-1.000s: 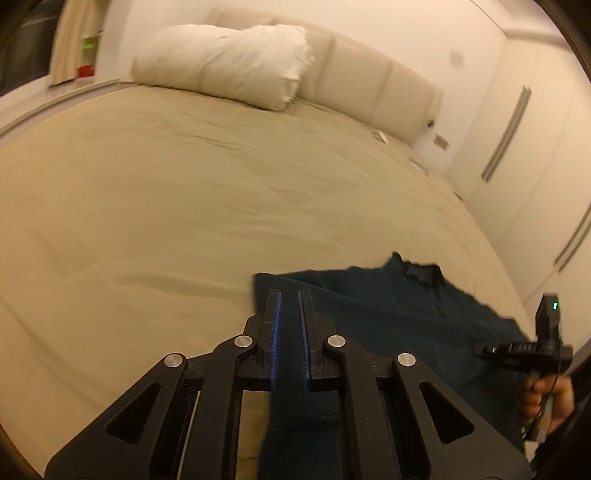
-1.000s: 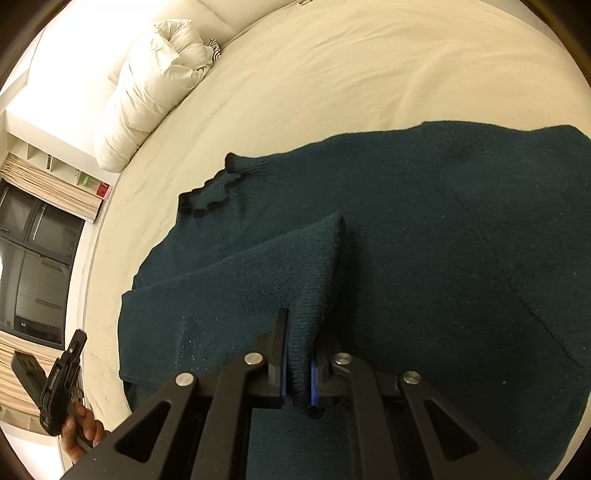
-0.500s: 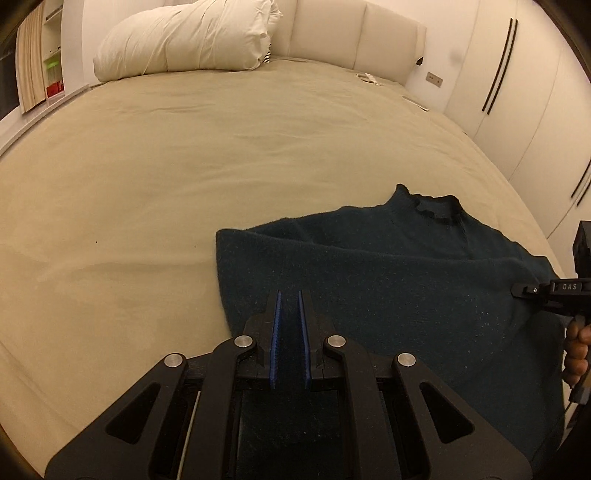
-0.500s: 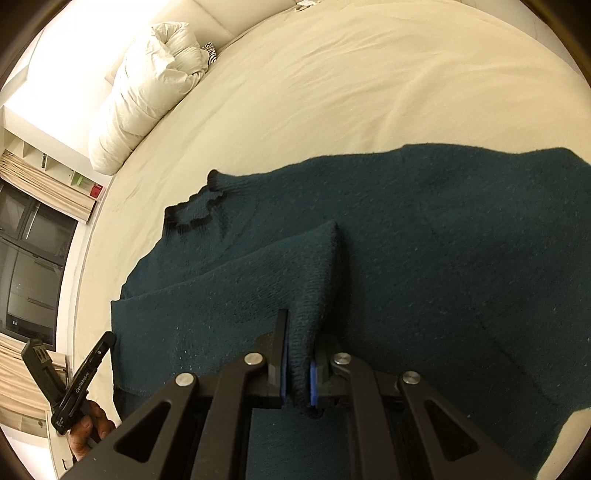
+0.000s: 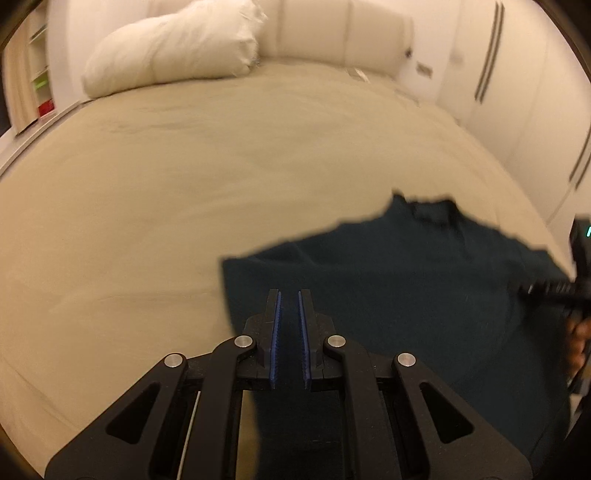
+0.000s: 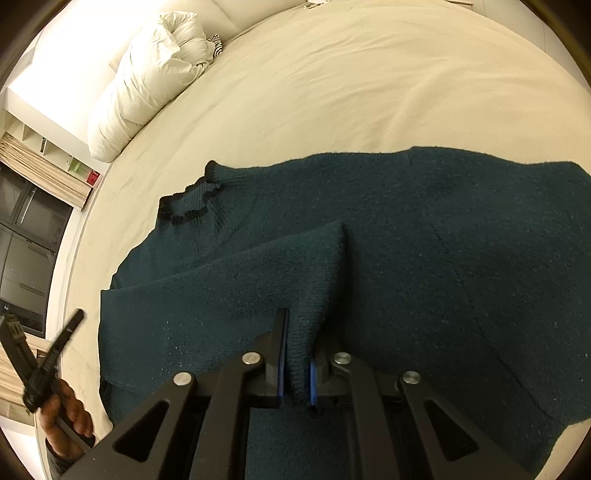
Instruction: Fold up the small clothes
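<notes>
A dark teal knit sweater (image 6: pixel 424 240) lies spread on the beige bed (image 6: pixel 369 74), with its ruffled collar (image 6: pixel 188 206) toward the pillow. A sleeve-side flap (image 6: pixel 258 277) is folded over the body. My right gripper (image 6: pixel 299 325) is shut on the raised edge of that flap. My left gripper (image 5: pixel 289 295) is shut and hovers over the sweater (image 5: pixel 406 288) near its left edge. In the right wrist view, the left gripper (image 6: pixel 70 328) shows beside that edge with no cloth rising to it. The right gripper (image 5: pixel 532 290) shows at the far right of the left wrist view.
A white pillow (image 5: pixel 173 55) rests against the padded headboard (image 5: pixel 332 29). White wardrobe doors (image 5: pixel 517 74) stand along the right of the bed. A hand (image 6: pixel 66 417) holds the left gripper. Shelves and a dark window (image 6: pixel 29 240) lie beyond the bed's left side.
The left gripper swung over the sweater's left edge and rolled, so the bed tilts differently in its view. The right gripper stayed put, still gripping the folded flap.
</notes>
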{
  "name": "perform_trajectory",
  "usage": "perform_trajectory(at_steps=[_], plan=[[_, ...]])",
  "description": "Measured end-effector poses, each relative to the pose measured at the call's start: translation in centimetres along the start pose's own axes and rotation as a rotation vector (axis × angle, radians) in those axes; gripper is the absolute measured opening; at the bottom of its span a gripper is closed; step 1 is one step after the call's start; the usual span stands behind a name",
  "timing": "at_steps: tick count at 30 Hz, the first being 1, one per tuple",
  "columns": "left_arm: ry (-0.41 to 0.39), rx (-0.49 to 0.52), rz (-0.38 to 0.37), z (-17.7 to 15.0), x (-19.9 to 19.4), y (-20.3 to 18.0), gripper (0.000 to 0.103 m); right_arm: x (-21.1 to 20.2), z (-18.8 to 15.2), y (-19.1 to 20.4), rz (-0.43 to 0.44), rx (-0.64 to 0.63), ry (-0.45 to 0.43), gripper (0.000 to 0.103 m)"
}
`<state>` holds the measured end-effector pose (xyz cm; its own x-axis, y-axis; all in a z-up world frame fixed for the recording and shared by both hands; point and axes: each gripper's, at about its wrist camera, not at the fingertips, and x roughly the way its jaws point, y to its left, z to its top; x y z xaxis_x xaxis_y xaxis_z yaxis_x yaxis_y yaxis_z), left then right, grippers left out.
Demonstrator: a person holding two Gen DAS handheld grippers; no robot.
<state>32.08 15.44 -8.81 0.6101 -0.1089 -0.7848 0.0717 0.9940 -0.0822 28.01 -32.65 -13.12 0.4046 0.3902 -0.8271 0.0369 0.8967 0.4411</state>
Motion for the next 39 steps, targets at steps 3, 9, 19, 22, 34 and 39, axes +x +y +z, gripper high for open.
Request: perform_trajectory(at_steps=[3, 9, 19, 22, 34, 39], plan=[[0.090, 0.075, 0.061, -1.6, 3.4, -1.8, 0.008, -0.1, 0.0, -0.7, 0.035, 0.017, -0.003, 0.008], [0.063, 0.099, 0.086, -1.9, 3.2, -2.3, 0.008, -1.3, -0.1, -2.5, 0.085, 0.121, -0.001, 0.013], [0.044, 0.091, 0.099, -2.2, 3.5, -2.1, 0.008, -3.9, -1.5, 5.0, 0.155, -0.005, -0.139, 0.041], [0.039, 0.084, 0.086, -2.3, 3.5, -1.8, 0.008, -0.1, -1.5, 5.3, 0.239, 0.012, -0.063, 0.050], [0.002, 0.026, 0.042, -2.9, 1.9, -0.3, 0.008, -9.8, -6.8, -13.6, 0.198, 0.475, -0.396, 0.028], [-0.048, -0.068, -0.032, -3.3, -1.0, -0.1, 0.009, -18.1, -13.3, -21.9, 0.114, 0.680, -0.591, 0.072]])
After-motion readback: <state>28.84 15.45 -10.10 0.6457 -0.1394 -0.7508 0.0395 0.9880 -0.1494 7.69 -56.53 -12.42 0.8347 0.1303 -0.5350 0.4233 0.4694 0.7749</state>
